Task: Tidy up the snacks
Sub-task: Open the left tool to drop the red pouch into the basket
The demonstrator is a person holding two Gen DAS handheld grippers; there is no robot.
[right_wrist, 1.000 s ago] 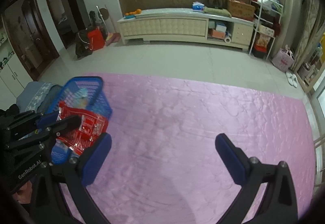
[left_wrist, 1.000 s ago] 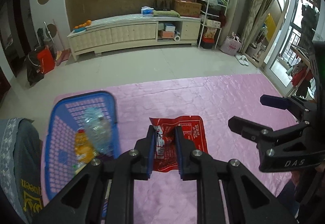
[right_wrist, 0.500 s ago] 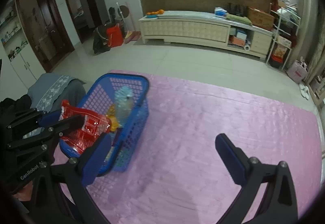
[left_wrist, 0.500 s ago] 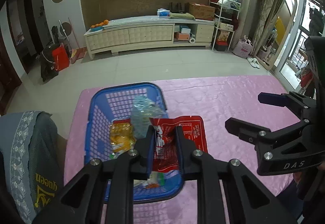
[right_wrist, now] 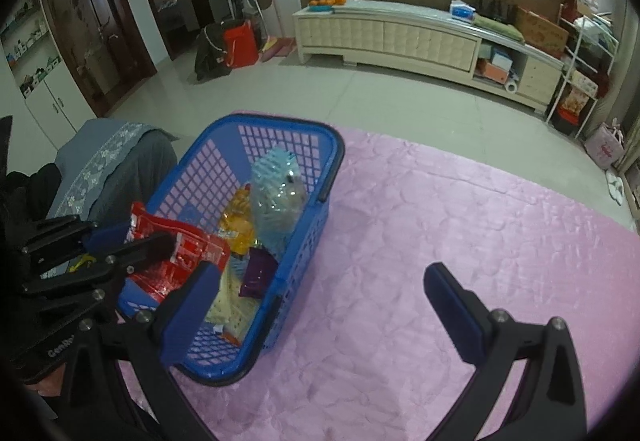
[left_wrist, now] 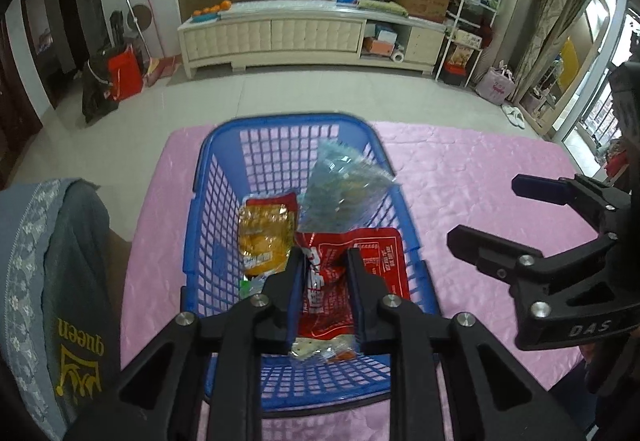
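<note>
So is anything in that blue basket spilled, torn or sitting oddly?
Nothing looks spilled or torn. The only loose item is the red snack packet, pinched in the left gripper above the blue basket and not yet inside. The clear bag stands propped on end among the other packets.

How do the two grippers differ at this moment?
The left gripper is shut on a red snack packet; the right gripper is open and holds nothing. The left gripper hangs over the blue basket; the right gripper hangs over the pink cloth beside the basket. Both have black arms and blue pads.
</note>
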